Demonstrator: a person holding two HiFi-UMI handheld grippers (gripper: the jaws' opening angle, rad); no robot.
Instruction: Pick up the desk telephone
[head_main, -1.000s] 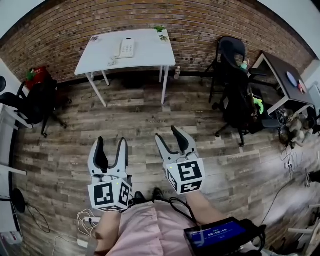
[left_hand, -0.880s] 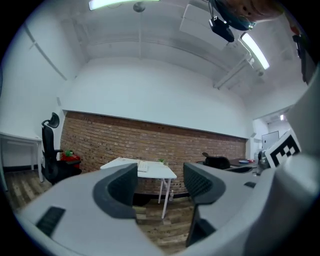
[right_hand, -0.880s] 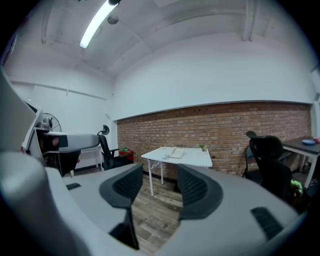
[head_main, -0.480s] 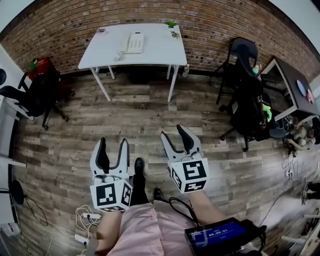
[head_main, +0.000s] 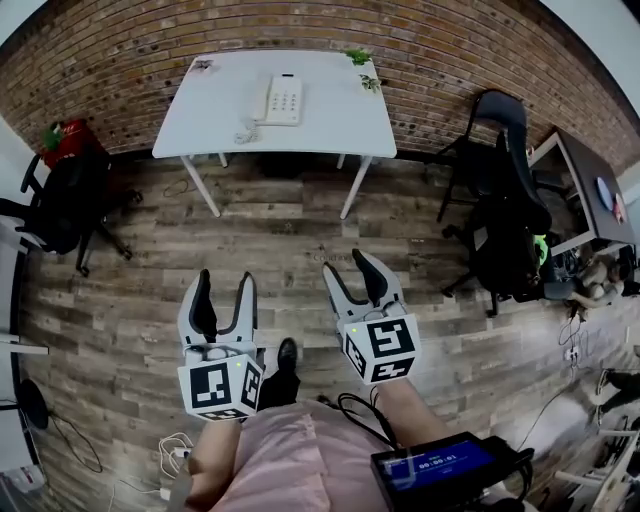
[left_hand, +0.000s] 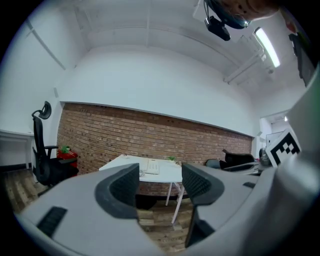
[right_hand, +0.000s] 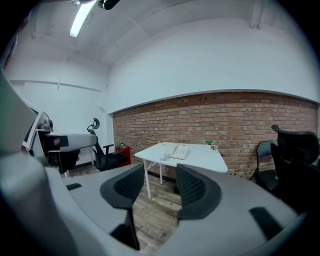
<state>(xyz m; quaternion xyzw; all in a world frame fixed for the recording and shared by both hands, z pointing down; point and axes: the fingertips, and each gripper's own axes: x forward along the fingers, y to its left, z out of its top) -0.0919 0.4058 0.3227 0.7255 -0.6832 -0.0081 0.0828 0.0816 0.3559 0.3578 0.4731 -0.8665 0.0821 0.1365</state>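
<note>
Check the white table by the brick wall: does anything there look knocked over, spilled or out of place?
Nothing stands out. The desk telephone lies flat on the white table, its handset seems seated in the cradle, and its cord is bunched beside it. No spill shows on the tabletop.

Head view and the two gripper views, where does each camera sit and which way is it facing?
Head view: on the person's head, looking steeply down over the wood floor to the white table with the desk telephone; shows the left gripper, right gripper and a pink top.
Left gripper view: on the left gripper, facing the table and brick wall along its open, empty jaws.
Right gripper view: on the right gripper, facing the same table between its open jaws.
Shared: all three show the telephone on the table.
</note>
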